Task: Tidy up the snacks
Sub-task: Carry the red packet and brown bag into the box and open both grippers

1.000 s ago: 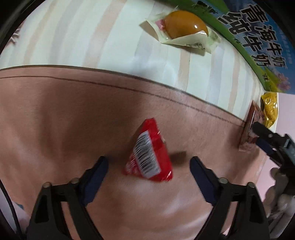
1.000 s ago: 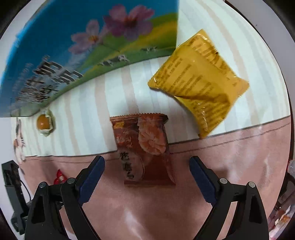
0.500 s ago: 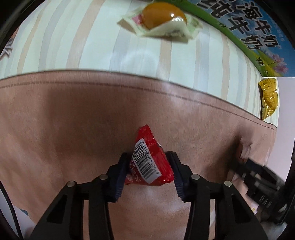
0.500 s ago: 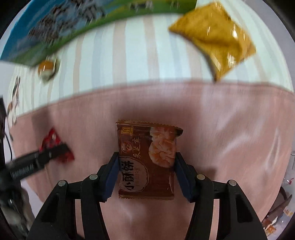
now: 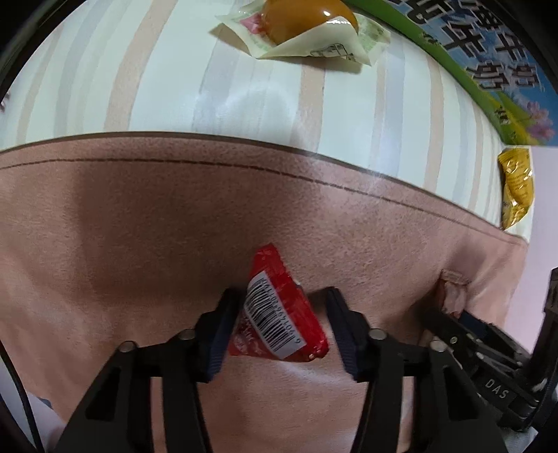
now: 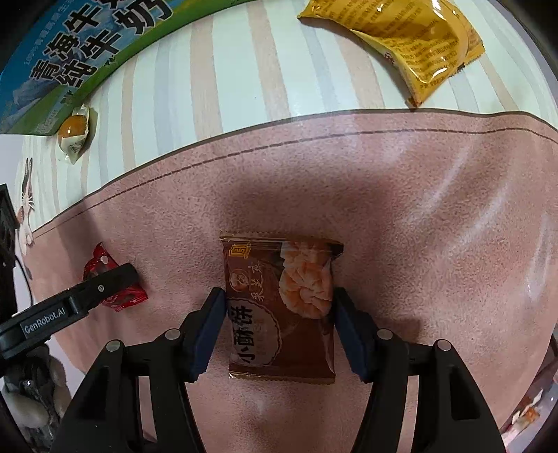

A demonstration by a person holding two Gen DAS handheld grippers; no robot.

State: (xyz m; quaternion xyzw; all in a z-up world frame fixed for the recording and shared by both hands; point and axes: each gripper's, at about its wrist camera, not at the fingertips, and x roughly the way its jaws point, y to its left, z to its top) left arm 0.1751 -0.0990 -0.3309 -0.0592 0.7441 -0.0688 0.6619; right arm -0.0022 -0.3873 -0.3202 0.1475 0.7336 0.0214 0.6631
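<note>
My left gripper (image 5: 279,324) is shut on a small red snack packet (image 5: 279,313) with a barcode label, over the pink mat (image 5: 139,226). My right gripper (image 6: 279,324) is shut on a brown pastry packet (image 6: 280,310) with Chinese print, over the same mat (image 6: 436,209). The right wrist view also shows the red packet (image 6: 104,265) at the left, partly hidden by a left finger (image 6: 101,289). In the left wrist view the right gripper's fingers (image 5: 470,327) show at the right edge.
An orange jelly snack in a clear wrapper (image 5: 307,31) and a yellow packet (image 6: 401,41) lie on the striped cloth (image 5: 174,87) beyond the mat. A blue-green milk carton (image 6: 80,48) stands at the back. The mat's stitched edge (image 6: 314,139) runs across.
Both grippers went from open around their packets to shut on them, and drew back over the pink mat. The brown packet moved off the striped cloth's edge.
</note>
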